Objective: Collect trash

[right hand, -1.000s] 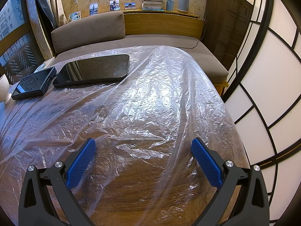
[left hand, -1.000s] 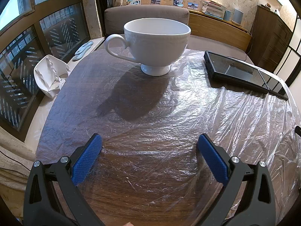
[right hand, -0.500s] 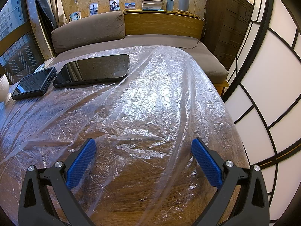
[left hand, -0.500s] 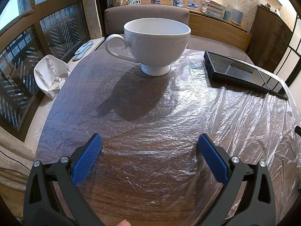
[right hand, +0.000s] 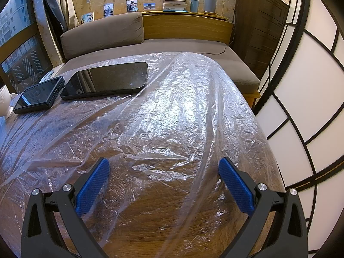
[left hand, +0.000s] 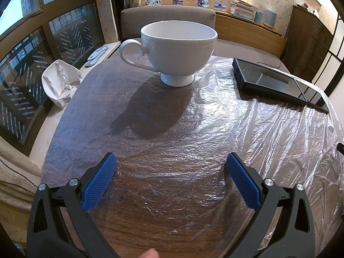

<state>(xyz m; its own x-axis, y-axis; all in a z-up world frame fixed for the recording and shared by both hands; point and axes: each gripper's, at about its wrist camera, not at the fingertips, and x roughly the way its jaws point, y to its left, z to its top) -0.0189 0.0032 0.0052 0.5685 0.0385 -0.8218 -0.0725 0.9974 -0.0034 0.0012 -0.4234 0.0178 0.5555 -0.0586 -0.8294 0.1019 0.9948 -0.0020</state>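
Both my grippers, left (left hand: 169, 172) and right (right hand: 164, 176), hung with jaws apart and empty over the plastic sheet (right hand: 172, 111) draping the surface; its raised fold ran lengthwise nearest my right, beyond the cup (left hand: 178, 49).

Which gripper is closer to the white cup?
Left. The left gripper points straight at the cup, which stands ahead of it. From the right gripper, the cup sits far off to the left, at the frame edge.
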